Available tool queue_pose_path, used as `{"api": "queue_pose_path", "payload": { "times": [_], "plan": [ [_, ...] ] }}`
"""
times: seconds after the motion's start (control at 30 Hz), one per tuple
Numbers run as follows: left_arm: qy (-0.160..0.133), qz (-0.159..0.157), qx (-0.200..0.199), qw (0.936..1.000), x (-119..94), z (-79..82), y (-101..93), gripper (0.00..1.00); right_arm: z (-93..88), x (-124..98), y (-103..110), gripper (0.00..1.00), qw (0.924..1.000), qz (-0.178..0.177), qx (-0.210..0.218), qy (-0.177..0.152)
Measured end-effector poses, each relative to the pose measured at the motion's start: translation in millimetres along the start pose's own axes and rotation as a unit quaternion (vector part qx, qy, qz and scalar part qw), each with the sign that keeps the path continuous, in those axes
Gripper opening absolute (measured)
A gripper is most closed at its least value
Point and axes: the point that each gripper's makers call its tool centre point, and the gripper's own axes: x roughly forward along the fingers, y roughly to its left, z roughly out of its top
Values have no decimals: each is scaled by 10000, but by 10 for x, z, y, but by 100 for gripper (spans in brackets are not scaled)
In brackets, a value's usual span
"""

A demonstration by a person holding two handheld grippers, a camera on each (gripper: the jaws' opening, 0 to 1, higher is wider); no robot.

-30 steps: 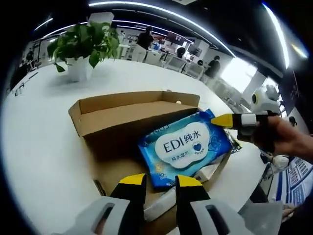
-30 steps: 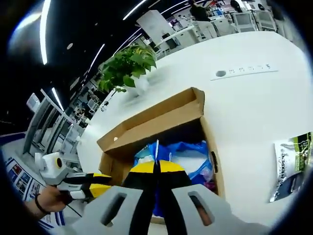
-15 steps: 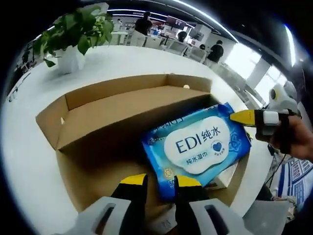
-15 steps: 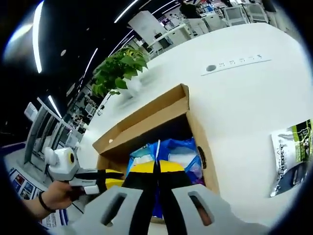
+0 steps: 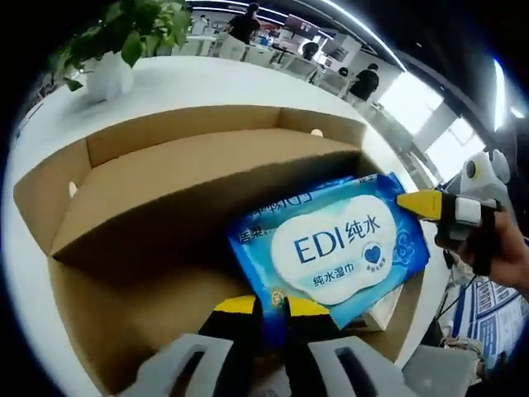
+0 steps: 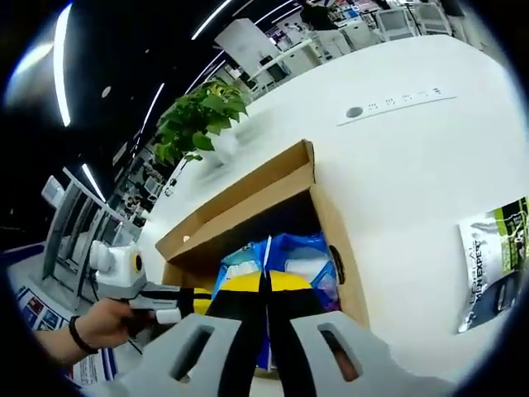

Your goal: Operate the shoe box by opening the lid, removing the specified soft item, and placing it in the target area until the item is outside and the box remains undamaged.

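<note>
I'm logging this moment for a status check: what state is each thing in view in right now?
Shoe box: lid open, flap folded back.
Wet wipes pack: tilted, partly lifted inside the box.
Right gripper: jaws shut on the wet wipes pack's edge.
Left gripper: jaws nearly closed at the pack's near edge; grip unclear.
Potted plant: upright on the table.
Green-and-white packet: lying flat on the table.

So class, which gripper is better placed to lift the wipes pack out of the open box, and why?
Right. The right gripper is shut on the corner of the wipes pack, already raised over the box. The left gripper only nears the pack's lower edge.
</note>
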Motion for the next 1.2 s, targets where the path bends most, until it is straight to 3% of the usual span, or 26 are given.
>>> {"api": "queue_pose_path", "payload": {
  "times": [0.2, 0.3, 0.6, 0.9, 1.2],
  "plan": [
    [-228, -47, -32, 9997, -94, 23, -43, 3, 7, -6, -45, 0, 10000, -36, -19, 8],
    [-419, -67, -335, 9985, -146, 52, -42, 2, 17, -3, -45, 0, 10000, -15, -9, -19],
    [-888, -84, -482, 9948, -381, 158, -120, 2, 49, -95, 19, 0, 9999, 82, -57, -125],
    [-1151, -147, -406, 9924, -560, 277, -284, 2, 125, -304, 104, 0, 9992, 162, -64, -366],
    [-1247, -283, -221, 9915, -608, 385, -540, 2, 190, -564, -1, 0, 9976, 153, 130, -657]
  ]
}}
